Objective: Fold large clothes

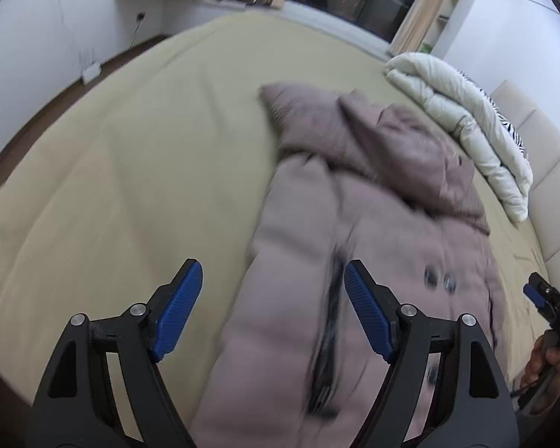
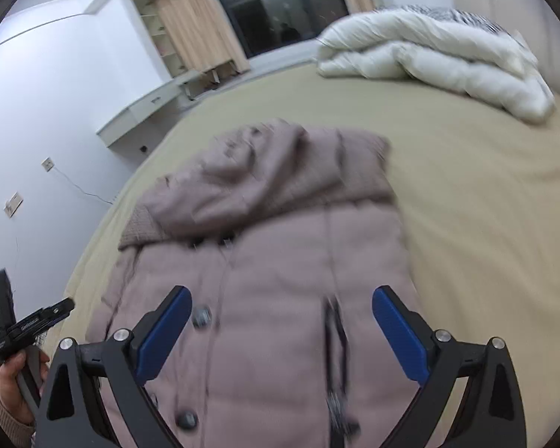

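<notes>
Left wrist view: the left gripper (image 1: 272,280) hangs wide open, empty, above the mauve padded coat (image 1: 354,231), which lies on the tan bed (image 1: 112,186), its hood toward one o'clock. Right gripper (image 2: 282,308) is spread wide too, holding nothing, over the coat's buttoned front.

Both tongs (image 1: 272,283) (image 2: 282,310) agape, empty, angled downward

Black tongs (image 1: 272,280), ribbed blue pads (image 2: 164,332), silver screws, beige knit cuff.
</notes>
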Demonstrator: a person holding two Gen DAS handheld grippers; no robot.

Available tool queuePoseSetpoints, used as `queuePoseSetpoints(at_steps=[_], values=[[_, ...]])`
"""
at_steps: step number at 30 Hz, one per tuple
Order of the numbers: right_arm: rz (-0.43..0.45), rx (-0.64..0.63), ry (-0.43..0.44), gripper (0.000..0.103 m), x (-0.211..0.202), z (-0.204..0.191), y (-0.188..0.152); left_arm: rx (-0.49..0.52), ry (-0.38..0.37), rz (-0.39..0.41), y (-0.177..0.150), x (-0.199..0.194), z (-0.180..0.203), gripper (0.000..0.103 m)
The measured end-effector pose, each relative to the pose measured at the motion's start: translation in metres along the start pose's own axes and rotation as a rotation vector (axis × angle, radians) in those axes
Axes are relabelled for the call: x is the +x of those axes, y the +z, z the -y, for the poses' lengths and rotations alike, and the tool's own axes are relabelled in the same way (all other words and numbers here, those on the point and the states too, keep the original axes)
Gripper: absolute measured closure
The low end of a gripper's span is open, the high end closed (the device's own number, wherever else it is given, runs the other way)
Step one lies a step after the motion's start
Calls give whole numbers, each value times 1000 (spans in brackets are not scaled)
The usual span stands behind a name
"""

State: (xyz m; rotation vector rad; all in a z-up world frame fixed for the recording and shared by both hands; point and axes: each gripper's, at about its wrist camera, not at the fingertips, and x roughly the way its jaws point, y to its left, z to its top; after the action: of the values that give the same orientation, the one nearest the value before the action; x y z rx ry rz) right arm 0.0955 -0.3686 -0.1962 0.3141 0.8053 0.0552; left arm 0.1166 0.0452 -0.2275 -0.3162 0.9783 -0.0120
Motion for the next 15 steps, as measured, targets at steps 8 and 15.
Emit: queuePoseSetpoints(at_steps=[8,15], values=[[-86,139,-71,3,-44,49,-73,5,7,-154,-89,-45,-57,25],[-157,139,-78,9,-67,73,-97,77,-52,-289,-133,-52,-63,25]])
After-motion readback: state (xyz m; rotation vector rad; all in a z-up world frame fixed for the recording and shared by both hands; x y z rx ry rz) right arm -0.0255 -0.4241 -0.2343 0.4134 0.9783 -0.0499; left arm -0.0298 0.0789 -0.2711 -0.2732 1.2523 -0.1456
